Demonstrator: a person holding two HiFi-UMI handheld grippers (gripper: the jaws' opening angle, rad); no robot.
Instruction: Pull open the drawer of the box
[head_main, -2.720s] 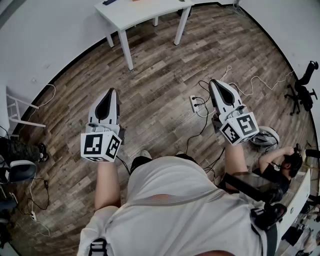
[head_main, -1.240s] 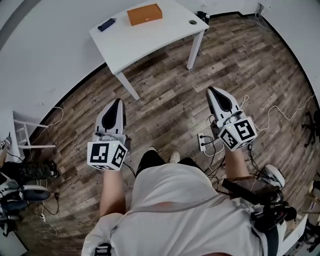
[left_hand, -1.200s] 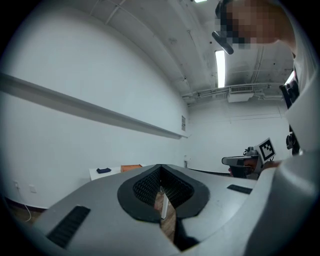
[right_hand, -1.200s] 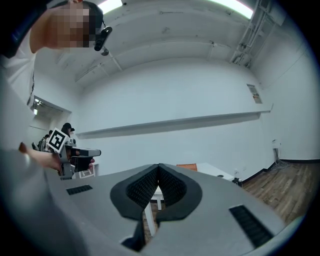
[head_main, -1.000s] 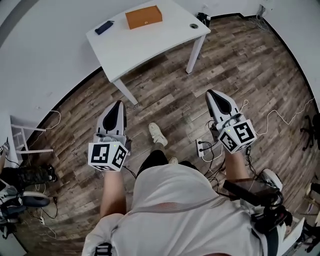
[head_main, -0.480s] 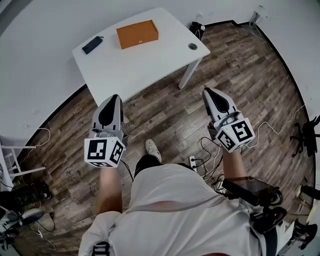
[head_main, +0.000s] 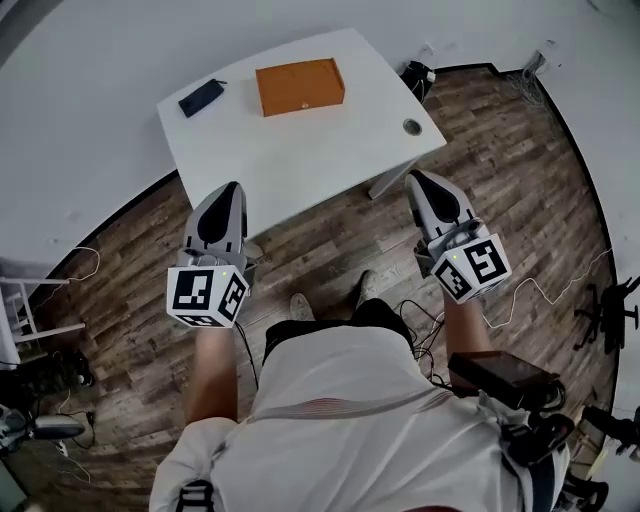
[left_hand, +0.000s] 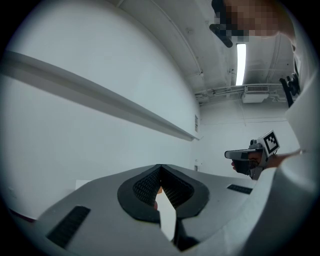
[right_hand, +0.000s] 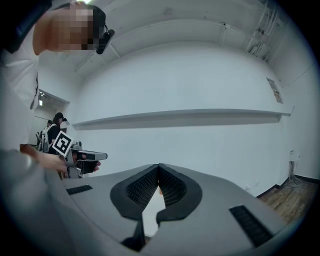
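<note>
orange box (head_main: 300, 87) — drawer not discernible | left gripper (left_hand: 160, 169), right gripper (right_hand: 158, 167) — jaws together

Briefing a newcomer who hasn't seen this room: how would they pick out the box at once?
Find the white table on the wood floor by the pale wall. The box lies flat near its far edge. It is the only orange thing there; the dark object left of it is much smaller and slimmer.
</note>
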